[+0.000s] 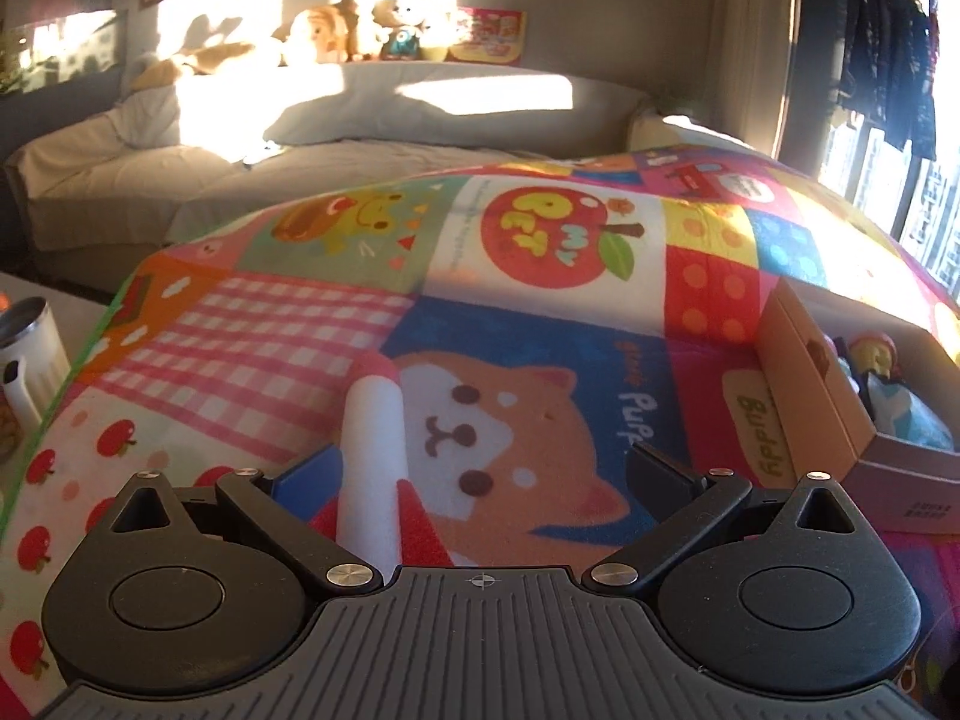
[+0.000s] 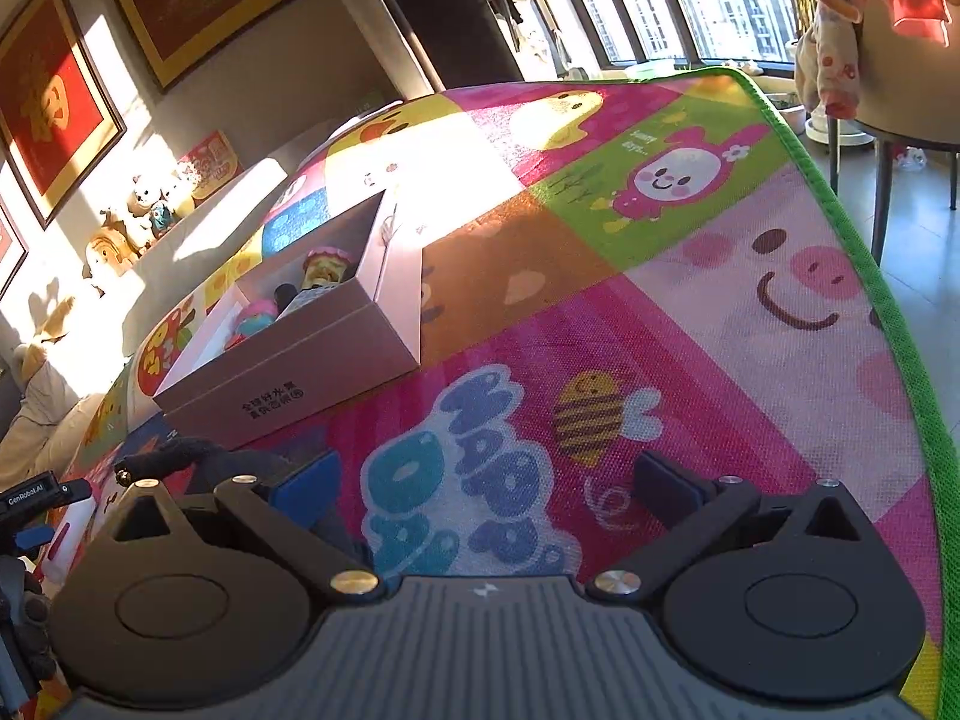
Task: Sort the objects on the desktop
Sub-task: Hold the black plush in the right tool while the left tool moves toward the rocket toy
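Observation:
A white tube with a pink cap (image 1: 372, 450) lies on the colourful cartoon mat (image 1: 540, 228), just inside the left finger of my left gripper (image 1: 480, 471), which is open around it. An open cardboard box (image 1: 840, 414) stands to the right and holds small toy figures (image 1: 876, 360). In the right wrist view the same box (image 2: 288, 354) sits ahead to the left, with toys (image 2: 324, 270) inside. My right gripper (image 2: 486, 483) is open and empty above the mat (image 2: 660, 312).
A white cup (image 1: 30, 354) stands beyond the mat's left edge. A sofa with plush toys (image 1: 336, 36) lies behind the table. The mat's green edge (image 2: 870, 252) runs on the right, with a chair (image 2: 888, 96) beyond it.

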A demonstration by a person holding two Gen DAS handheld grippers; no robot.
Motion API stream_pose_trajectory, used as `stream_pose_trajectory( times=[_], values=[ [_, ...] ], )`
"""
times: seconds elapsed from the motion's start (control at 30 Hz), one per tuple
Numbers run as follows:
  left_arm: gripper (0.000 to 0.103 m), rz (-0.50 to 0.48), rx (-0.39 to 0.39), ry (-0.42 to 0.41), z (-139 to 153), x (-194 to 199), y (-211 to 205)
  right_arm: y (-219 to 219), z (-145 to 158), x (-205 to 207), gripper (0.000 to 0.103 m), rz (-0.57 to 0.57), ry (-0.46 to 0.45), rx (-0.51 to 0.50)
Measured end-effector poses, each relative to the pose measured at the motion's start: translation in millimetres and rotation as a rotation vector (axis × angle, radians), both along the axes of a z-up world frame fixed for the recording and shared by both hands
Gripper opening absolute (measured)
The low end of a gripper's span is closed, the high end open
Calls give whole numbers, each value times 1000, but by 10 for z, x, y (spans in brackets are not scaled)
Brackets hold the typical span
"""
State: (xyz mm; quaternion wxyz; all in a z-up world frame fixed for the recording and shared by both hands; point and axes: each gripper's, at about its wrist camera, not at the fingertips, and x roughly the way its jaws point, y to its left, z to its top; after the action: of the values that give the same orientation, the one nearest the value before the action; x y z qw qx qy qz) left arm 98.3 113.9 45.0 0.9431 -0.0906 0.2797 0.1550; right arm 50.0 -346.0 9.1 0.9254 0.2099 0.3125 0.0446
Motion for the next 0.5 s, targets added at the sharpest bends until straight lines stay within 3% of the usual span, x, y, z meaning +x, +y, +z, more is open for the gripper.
stream_pose_trajectory(
  times=[0.13,0.3,0.5],
  values=[
    [103,-19,25,-44,83,-138,52,11,-3,3,103,-2,-1,-7],
    [103,57,44,-51,114,-215,242,41,-6,0,103,-5,-2,-19],
    [102,71,32,64,-115,-73,411,52,-14,4,103,-8,-3,-22]
  ],
)
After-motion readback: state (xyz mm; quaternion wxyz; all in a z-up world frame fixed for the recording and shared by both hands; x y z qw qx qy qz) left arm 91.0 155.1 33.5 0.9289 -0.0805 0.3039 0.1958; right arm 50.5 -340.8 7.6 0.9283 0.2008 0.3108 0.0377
